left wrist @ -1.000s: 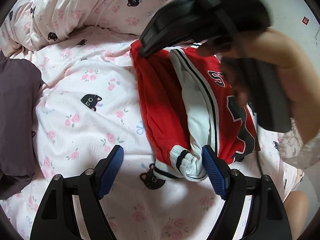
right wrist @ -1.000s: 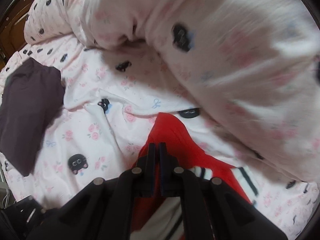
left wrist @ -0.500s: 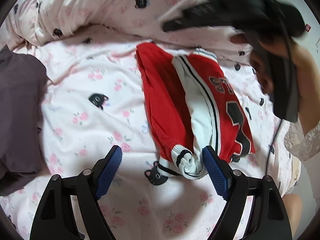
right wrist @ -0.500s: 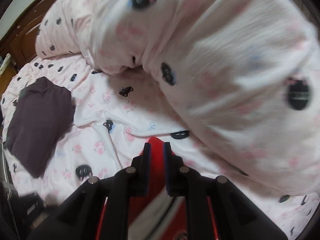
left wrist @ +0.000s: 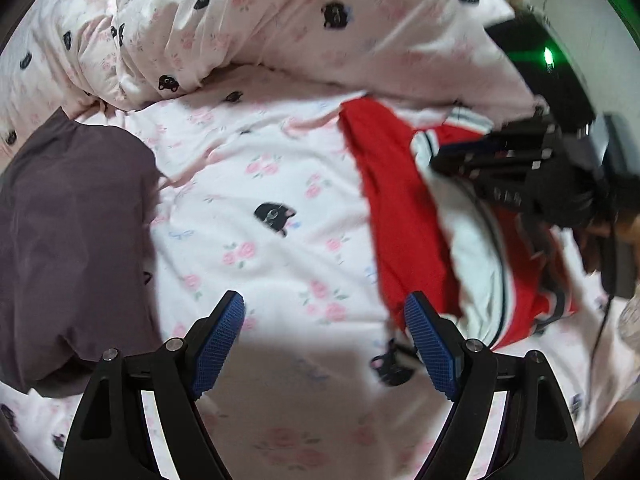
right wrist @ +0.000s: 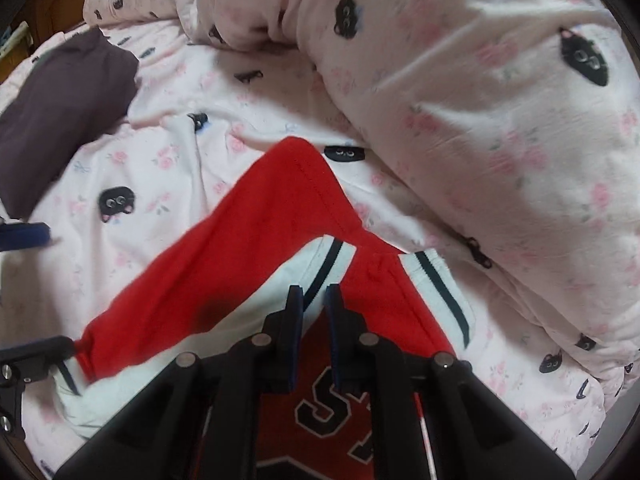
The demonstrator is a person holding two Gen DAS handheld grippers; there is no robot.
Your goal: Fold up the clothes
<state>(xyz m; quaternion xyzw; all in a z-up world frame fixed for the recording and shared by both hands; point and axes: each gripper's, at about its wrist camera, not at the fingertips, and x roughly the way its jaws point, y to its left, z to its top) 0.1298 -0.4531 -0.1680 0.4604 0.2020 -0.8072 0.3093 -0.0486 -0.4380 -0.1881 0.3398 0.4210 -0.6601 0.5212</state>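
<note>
The left tongs [left wrist: 324, 344] gape empty beside the jacket [left wrist: 404, 216]; the right tongs [right wrist: 314, 320], narrowly parted, hover above it, likely repositioning.

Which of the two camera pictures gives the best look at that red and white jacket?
The right wrist view: the red jacket fills the centre, sharp, with its sleeve, striped trim and black lettering. The left wrist view shows it blurred at the right, partly hidden behind the right gripper.
</note>
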